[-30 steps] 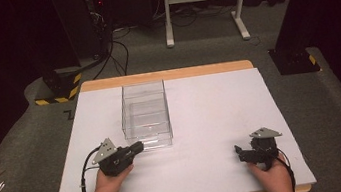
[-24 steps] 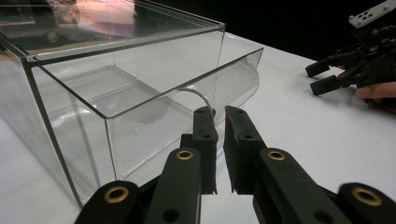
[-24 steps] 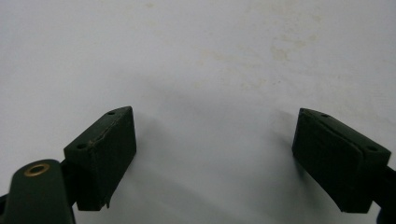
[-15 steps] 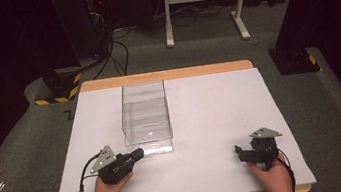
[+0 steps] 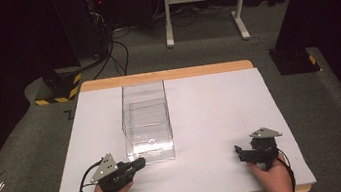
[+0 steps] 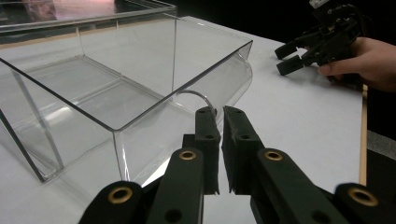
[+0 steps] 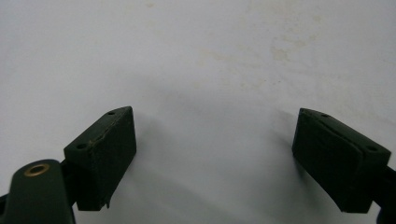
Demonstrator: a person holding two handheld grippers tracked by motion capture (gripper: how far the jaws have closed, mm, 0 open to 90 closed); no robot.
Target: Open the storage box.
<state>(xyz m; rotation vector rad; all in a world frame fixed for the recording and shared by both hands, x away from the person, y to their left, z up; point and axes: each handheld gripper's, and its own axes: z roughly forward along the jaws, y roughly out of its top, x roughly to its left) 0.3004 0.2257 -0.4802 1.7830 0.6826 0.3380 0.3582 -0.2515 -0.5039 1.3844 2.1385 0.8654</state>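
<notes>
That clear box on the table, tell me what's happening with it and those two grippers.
A person holds a gripper in each hand at a white table. The left gripper has its jaws nearly closed, just in front of the near end of the clear box, by a small curved handle. The right gripper rests apart, jaws wide open over bare tabletop. The box looks empty.
</notes>
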